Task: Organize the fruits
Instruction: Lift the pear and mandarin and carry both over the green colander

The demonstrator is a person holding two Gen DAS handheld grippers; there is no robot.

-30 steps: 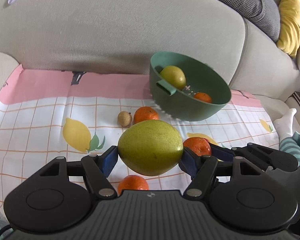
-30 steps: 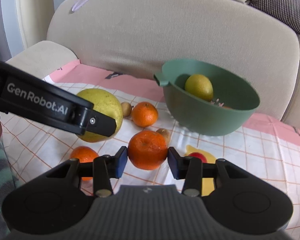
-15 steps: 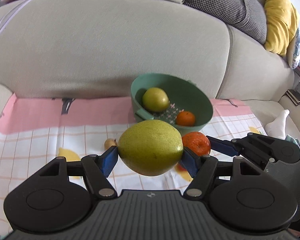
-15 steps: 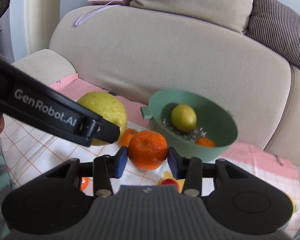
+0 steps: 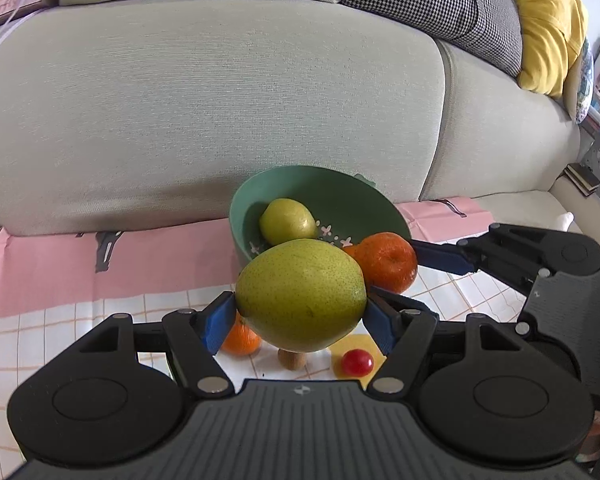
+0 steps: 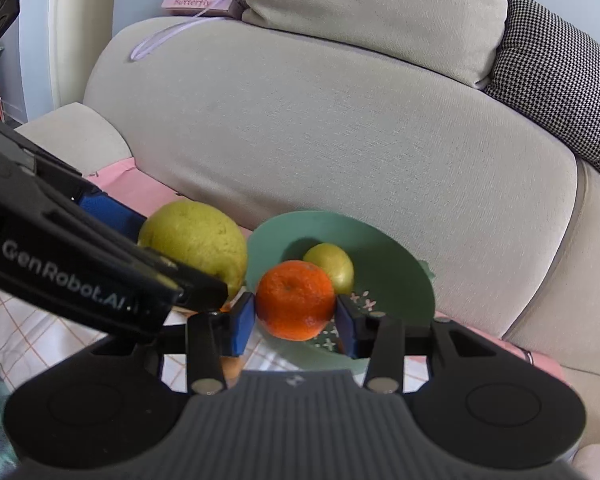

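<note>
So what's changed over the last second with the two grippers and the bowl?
Both grippers rose off the cloth and closed in on the green bowl. The left gripper carried the pear up to its near rim; the right gripper brought the orange over the bowl. Nothing was released: both grips stayed shut, and the small pear stayed inside the bowl.

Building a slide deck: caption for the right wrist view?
Right gripper carries an orange toward the green bowl holding a pear.
</note>
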